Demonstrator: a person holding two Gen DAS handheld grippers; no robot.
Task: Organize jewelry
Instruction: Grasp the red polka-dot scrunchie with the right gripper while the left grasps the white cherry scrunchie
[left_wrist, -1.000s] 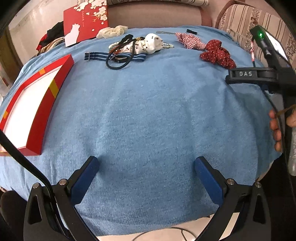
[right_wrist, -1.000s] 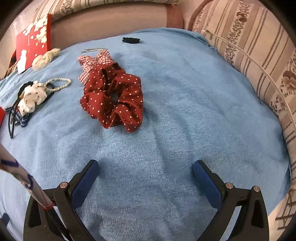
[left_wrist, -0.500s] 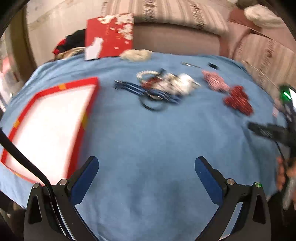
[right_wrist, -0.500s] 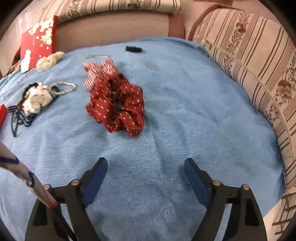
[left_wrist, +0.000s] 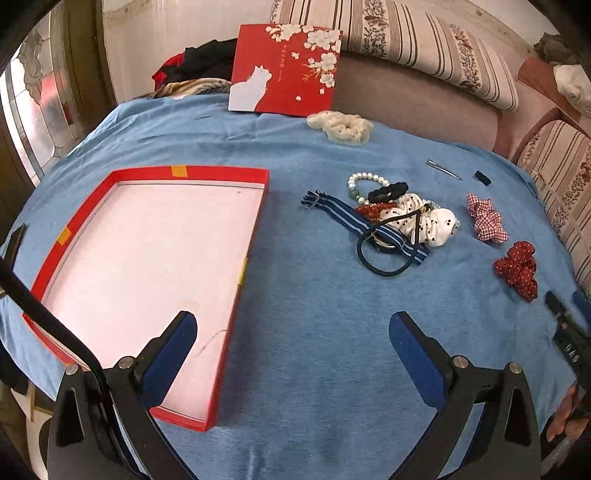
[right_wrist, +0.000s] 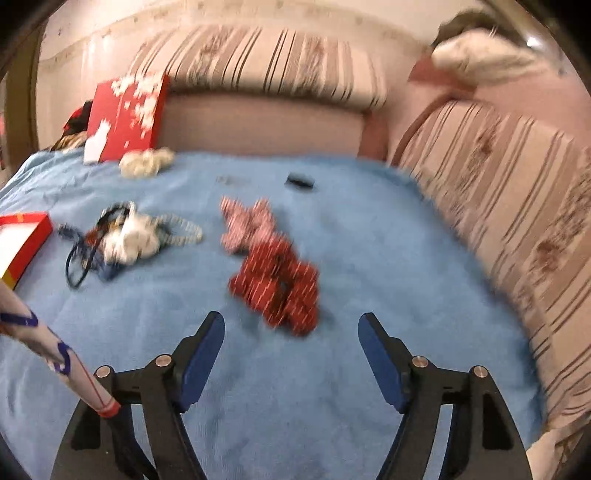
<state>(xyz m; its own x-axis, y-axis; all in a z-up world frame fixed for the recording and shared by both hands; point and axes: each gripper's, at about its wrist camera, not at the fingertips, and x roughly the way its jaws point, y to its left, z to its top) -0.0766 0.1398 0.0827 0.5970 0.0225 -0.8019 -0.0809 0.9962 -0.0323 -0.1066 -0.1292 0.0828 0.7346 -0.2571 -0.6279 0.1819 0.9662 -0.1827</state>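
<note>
A red tray with a white floor (left_wrist: 192, 171) lies on the blue cloth at the left; its corner shows in the right wrist view (right_wrist: 35, 236). A tangled pile holds a pearl bracelet (left_wrist: 367, 179), striped strap (left_wrist: 345, 214), dark hair tie (left_wrist: 384, 264) and spotted white scrunchie (left_wrist: 436, 223). A red dotted scrunchie (left_wrist: 517, 269) (right_wrist: 277, 284) and a checked bow (left_wrist: 485, 219) (right_wrist: 247, 225) lie to the right. My left gripper (left_wrist: 291, 343) is open and empty, above the cloth by the tray's right wall. My right gripper (right_wrist: 291, 350) is open and empty, just short of the red scrunchie.
A red box lid with white flowers (left_wrist: 284, 68) leans on the sofa back. A cream scrunchie (left_wrist: 341, 127), a metal hair clip (left_wrist: 443, 170) and a small black clip (left_wrist: 482, 177) lie at the far side. Striped cushions (right_wrist: 517, 206) border the right.
My left gripper has risen and swung left, bringing the whole tray into view. My right gripper has pulled back and lifted from the red scrunchie, its jaws narrower than before.
</note>
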